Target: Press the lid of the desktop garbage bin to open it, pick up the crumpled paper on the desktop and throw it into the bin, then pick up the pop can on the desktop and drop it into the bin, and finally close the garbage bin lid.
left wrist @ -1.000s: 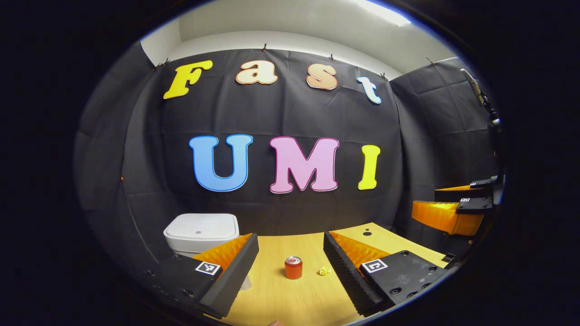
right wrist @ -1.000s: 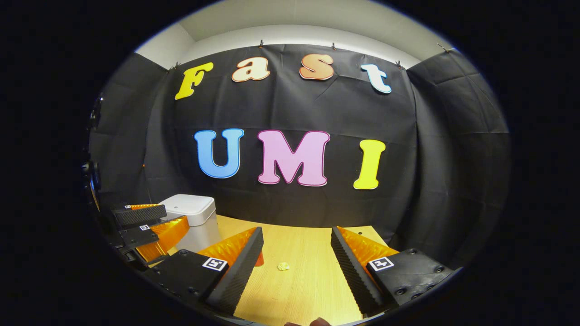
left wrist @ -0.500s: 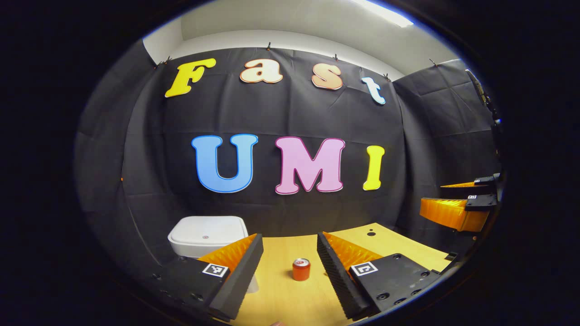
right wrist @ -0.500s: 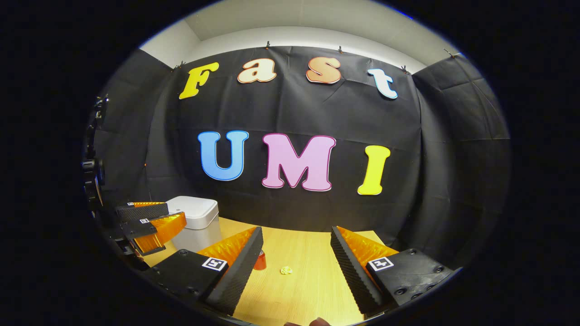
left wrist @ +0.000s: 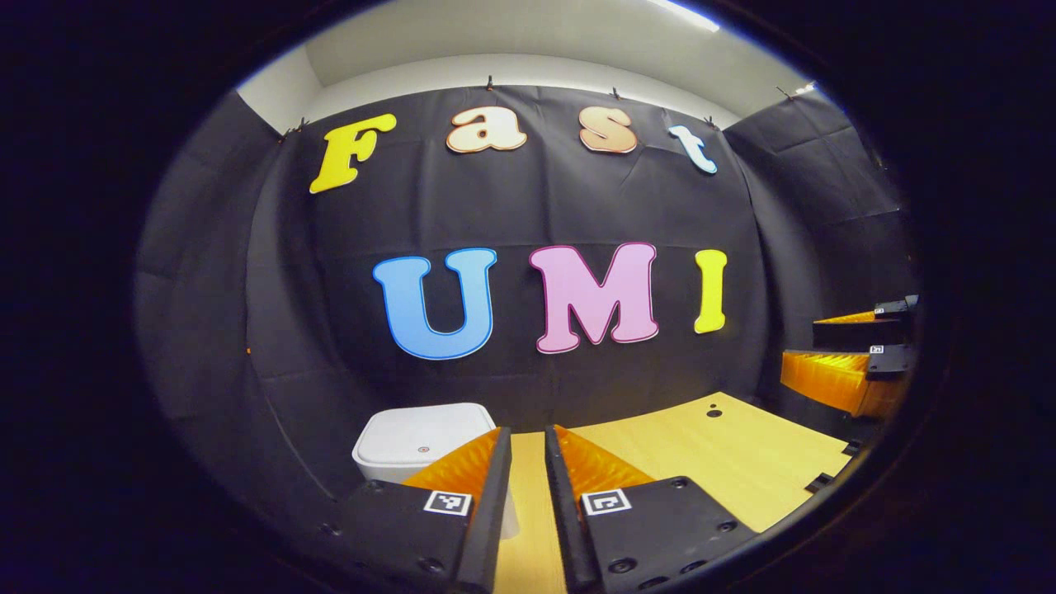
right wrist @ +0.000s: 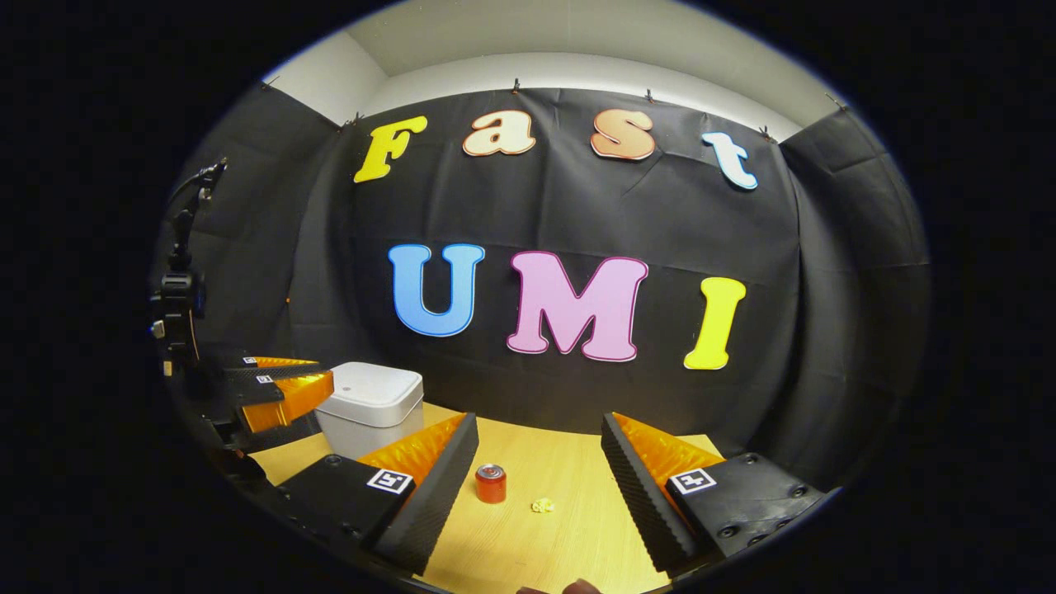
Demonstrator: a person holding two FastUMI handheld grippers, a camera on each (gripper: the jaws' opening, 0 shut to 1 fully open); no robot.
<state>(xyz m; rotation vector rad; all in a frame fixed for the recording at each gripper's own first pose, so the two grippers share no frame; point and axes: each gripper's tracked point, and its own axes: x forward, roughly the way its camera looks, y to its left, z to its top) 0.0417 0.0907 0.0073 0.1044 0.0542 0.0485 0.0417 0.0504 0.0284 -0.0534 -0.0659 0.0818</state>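
The white desktop bin point(left wrist: 417, 440) stands at the table's back left with its lid point(left wrist: 422, 430) down, just ahead and left of my left gripper point(left wrist: 526, 433). That gripper's fingers are almost together with nothing between them. Seen in the right gripper view, the bin point(right wrist: 371, 406) sits behind the left gripper point(right wrist: 323, 373). A red pop can point(right wrist: 490, 483) stands upright on the table, with a small crumpled yellow paper point(right wrist: 542, 505) just to its right. Both lie ahead of my right gripper point(right wrist: 539, 421), which is open and empty. The right gripper point(left wrist: 804, 351) hovers above the table's right side.
The light wooden table point(left wrist: 701, 445) has a small dark hole point(left wrist: 714, 412) near its back right. Black cloth walls close in the back and sides. A bit of a hand point(right wrist: 569, 587) shows at the bottom of the right gripper view.
My left gripper's fingers have closed from wide apart to nearly touching, and it has turned left toward the bin, hiding the can. The right gripper stays open and has shifted slightly.
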